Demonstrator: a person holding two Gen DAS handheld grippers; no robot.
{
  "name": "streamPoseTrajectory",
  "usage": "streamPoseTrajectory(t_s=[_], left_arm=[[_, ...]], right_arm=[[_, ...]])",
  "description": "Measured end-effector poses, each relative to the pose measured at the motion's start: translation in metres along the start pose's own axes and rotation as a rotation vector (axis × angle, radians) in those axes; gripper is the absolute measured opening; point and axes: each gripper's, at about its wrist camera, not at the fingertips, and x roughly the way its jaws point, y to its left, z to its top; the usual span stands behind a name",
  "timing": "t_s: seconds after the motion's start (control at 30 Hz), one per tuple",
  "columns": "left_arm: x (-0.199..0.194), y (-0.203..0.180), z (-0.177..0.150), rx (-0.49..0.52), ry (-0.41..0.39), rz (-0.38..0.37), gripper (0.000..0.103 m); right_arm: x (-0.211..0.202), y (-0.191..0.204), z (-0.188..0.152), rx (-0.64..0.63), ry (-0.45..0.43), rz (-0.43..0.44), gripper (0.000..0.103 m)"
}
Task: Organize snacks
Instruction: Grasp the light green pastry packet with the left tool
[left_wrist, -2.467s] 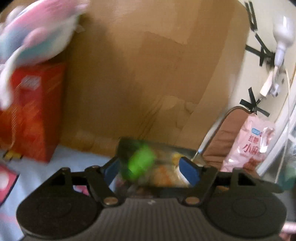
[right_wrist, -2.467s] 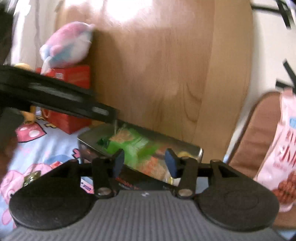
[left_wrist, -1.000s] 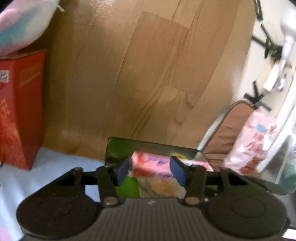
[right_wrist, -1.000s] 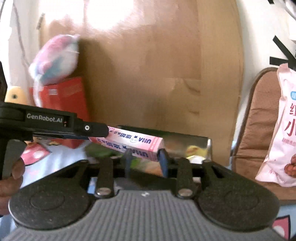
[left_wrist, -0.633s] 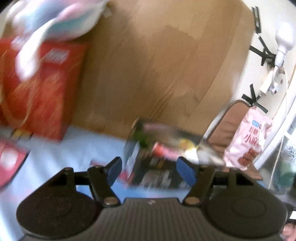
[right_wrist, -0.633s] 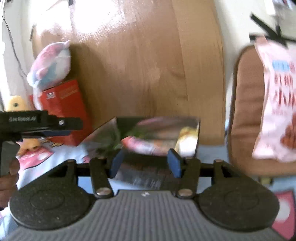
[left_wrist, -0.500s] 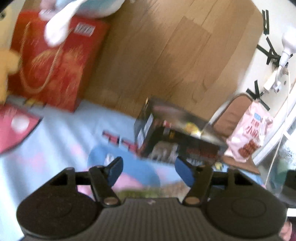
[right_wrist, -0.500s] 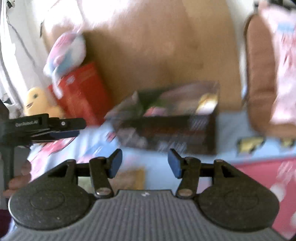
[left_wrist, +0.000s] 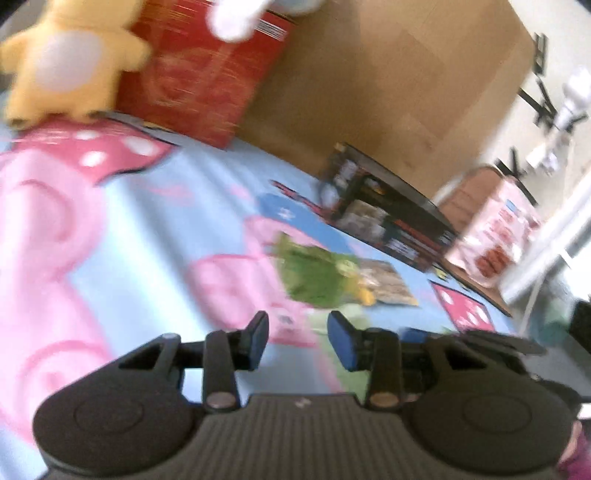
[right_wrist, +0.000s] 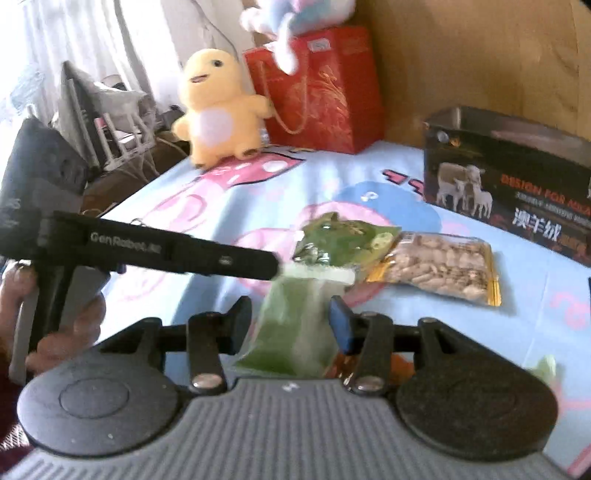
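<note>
A pale green translucent packet (right_wrist: 291, 332) with a white seal lies blurred between the fingers of my right gripper (right_wrist: 291, 321). Those jaws are closing slightly, and a gap still shows at the left pad. My left gripper (left_wrist: 299, 339) reaches in from the left, its tip at the seal's end. Its jaws are closing, still visibly apart, with blurred pink and pale green in the gap. Beyond on the sheet lie a dark green packet (right_wrist: 343, 240) and a clear nut packet (right_wrist: 439, 266). The black snack box (right_wrist: 517, 192) stands behind them by the wooden board.
A yellow plush toy (right_wrist: 218, 107) and a red gift bag (right_wrist: 321, 92) stand at the back left of the cartoon sheet (right_wrist: 258, 177). A pink snack bag (left_wrist: 498, 236) rests on a brown chair at the right. A person's hand (right_wrist: 66, 332) holds the left gripper.
My left gripper let go of the pink bar at the box. Both grippers drew back and sank to the packets on the sheet. The left jaws have narrowed.
</note>
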Motion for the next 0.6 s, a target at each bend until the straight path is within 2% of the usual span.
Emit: streamPoseTrajectory(t_s=[0.1,0.2,0.33,0.4,0.5,0.6], left_arm=[[-0.007,0.008,0.008,-0.021,-0.036,0.013,0.036],[0.003,-0.003,0.017,0.025,-0.043,-0.004,0.038],[0.035,-0.033,0.018,0.131,-0.001,-0.038,0.039],[0.049,-0.042,0.015,0.162,0.028,-0.035,0.039],[0.062,-0.044,0.007,0.159,0.090,-0.062,0.040],[0.054,-0.044,-0.004,0.140,0.125,-0.117,0.039]], right_arm=[[-0.008,0.005,-0.010,0.007,-0.016,-0.033,0.068],[-0.006,0.021,-0.023,-0.042,0.008,-0.051,0.070],[0.008,0.044,-0.031,-0.203,0.026,-0.219,0.068],[0.007,0.044,-0.037,-0.256,0.034,-0.275,0.069],[-0.002,0.039,-0.044,-0.309,0.007,-0.394,0.068],[-0.016,0.030,-0.049,-0.297,-0.020,-0.501,0.068]])
